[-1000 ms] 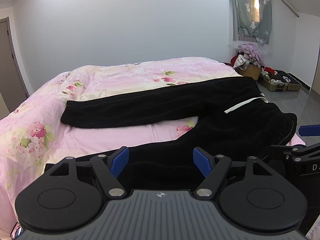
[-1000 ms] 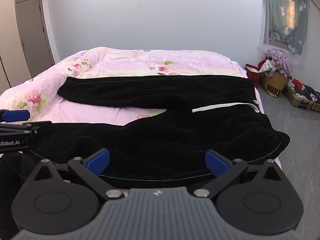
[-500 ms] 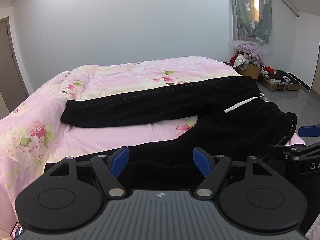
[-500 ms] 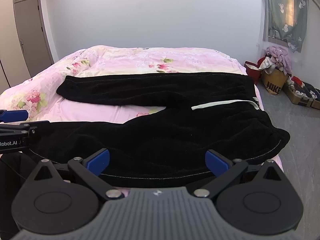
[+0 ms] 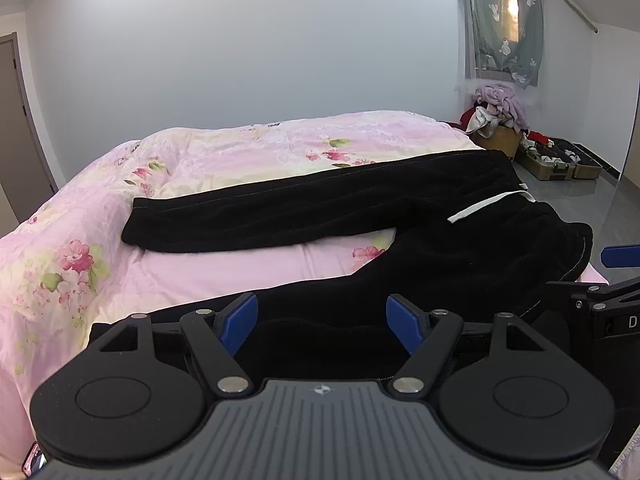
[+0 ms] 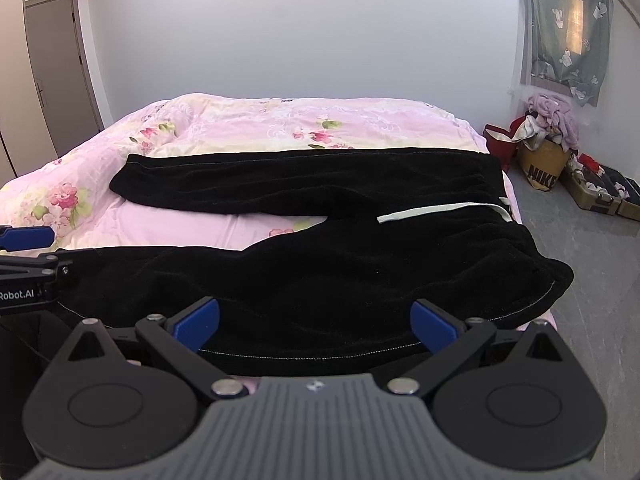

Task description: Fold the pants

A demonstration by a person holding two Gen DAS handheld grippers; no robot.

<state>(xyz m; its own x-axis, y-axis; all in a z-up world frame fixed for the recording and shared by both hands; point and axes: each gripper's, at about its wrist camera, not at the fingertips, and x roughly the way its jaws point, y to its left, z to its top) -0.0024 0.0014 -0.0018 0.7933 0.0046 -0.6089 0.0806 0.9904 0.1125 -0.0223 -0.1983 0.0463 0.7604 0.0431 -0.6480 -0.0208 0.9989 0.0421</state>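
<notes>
Black pants (image 5: 320,208) (image 6: 320,256) lie spread on a pink floral bed (image 5: 240,148) (image 6: 280,124), legs apart in a V, waist at the right with a white drawstring (image 5: 484,210) (image 6: 436,213). My left gripper (image 5: 322,322) is open, low over the near leg close to the bed's front edge. My right gripper (image 6: 314,322) is open, over the near leg's front hem line nearer the waist. Neither holds cloth. Each gripper shows at the side of the other's view.
A grey floor (image 6: 592,264) lies right of the bed. A box of clothes (image 6: 544,168) and open cases (image 6: 604,192) stand by the right wall under a curtained window (image 6: 568,32). A door (image 6: 60,68) is at the left.
The right gripper has moved slightly closer to the pants and a little lower. The left gripper has barely moved. Both stay open.
</notes>
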